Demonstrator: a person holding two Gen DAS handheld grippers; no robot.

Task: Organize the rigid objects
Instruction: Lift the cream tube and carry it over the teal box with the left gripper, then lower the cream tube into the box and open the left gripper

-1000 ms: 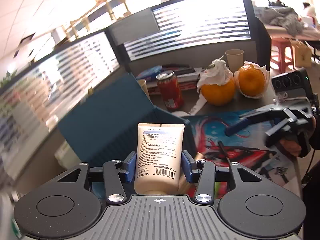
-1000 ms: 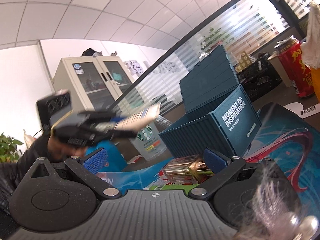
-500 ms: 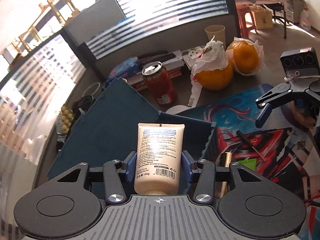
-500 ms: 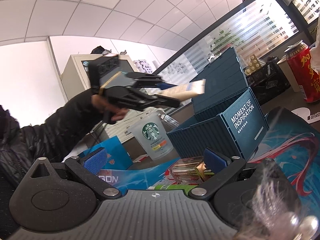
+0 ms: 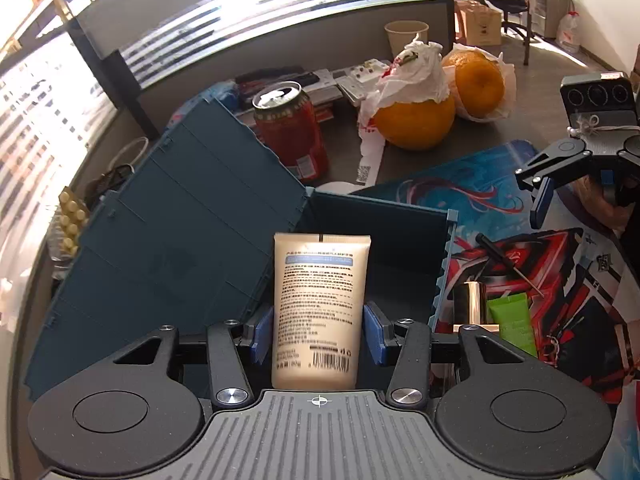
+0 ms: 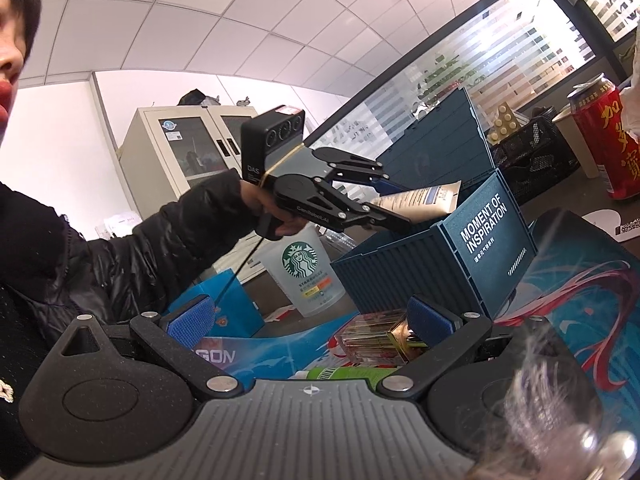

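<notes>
Carrying tube (image 5: 321,312) onward, now over box (image 5: 442,268)

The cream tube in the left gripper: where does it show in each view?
Left wrist: cream tube bottom centre, upright between the blue pads, before the open blue box.
Right wrist: cream tube right of centre, angled over that box.
Shared landmark: red can.
</notes>
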